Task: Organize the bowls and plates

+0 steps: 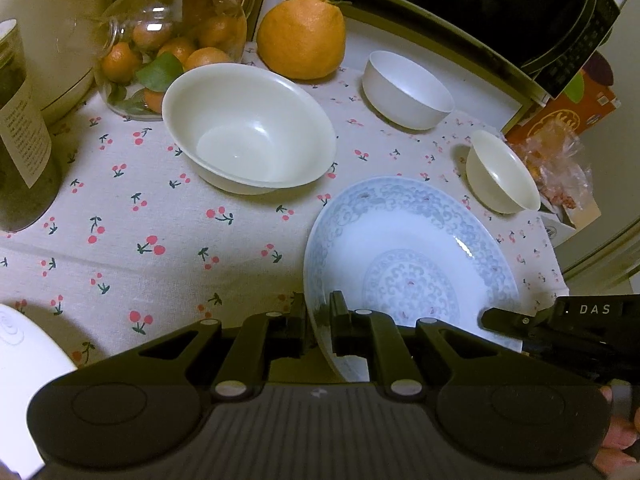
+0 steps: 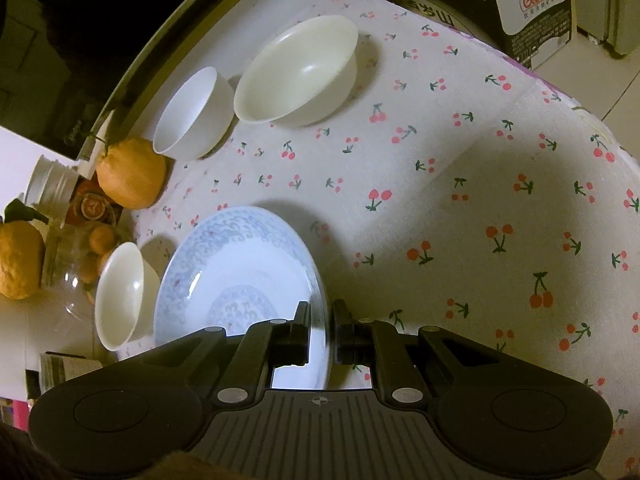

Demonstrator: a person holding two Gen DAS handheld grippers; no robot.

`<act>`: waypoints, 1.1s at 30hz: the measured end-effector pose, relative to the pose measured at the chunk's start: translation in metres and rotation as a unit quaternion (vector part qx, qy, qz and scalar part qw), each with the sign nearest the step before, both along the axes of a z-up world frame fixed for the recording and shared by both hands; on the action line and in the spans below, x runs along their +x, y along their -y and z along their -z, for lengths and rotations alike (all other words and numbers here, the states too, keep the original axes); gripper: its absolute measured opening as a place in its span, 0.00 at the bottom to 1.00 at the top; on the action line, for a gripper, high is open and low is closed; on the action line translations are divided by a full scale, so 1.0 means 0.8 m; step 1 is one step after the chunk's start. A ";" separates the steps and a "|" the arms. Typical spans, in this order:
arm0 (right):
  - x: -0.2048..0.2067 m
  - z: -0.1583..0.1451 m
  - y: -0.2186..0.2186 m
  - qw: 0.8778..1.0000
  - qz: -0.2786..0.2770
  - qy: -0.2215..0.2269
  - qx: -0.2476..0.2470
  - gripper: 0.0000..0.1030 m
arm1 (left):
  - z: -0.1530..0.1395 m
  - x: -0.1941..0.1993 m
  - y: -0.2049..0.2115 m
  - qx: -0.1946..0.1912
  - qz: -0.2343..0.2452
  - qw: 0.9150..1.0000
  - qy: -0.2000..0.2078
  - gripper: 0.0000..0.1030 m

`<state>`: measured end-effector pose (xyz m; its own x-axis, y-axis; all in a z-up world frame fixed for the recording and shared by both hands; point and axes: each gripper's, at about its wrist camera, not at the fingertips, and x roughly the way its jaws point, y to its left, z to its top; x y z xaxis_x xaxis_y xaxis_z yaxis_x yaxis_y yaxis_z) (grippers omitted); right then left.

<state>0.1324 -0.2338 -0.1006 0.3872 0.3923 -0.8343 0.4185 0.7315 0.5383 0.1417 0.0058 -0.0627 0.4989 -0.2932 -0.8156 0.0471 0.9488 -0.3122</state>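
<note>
Readable lettering in the two wrist views

In the left wrist view, white letters "DAS" stand on the black body of the right gripper (image 1: pixel 502 318) at the right edge; the paper label on the dark jar (image 1: pixel 22 128) at far left carries print too small to read. In the right wrist view, the carton (image 2: pixel 532 4) at far right reads "Ganten" in red under Chinese characters.

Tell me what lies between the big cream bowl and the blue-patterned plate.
Nothing: in the left wrist view only bare cherry-print tablecloth separates the big cream bowl from the blue-patterned plate.
</note>
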 end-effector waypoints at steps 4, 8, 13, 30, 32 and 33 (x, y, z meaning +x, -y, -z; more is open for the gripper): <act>0.000 0.000 -0.001 1.000 -0.002 -0.003 -0.001 0.12 | -0.001 0.002 0.000 0.001 -0.002 1.000 -0.004 0.10; 0.000 -0.002 -0.004 1.000 -0.006 -0.007 -0.005 0.12 | -0.001 0.004 0.001 0.003 -0.005 1.000 -0.008 0.10; 0.000 -0.002 -0.005 1.000 -0.008 -0.007 -0.008 0.12 | -0.002 0.006 0.003 0.010 0.000 1.000 -0.008 0.10; 0.001 -0.013 0.001 1.000 -0.023 0.002 -0.002 0.44 | -0.012 0.002 0.000 0.016 0.023 1.000 -0.008 0.47; -0.002 -0.018 0.001 1.000 -0.030 0.006 -0.006 0.55 | -0.017 -0.001 0.001 0.021 0.028 0.999 -0.004 0.60; -0.002 -0.019 0.001 0.999 -0.034 0.009 -0.008 0.59 | -0.019 -0.003 0.000 0.023 0.030 0.999 -0.002 0.62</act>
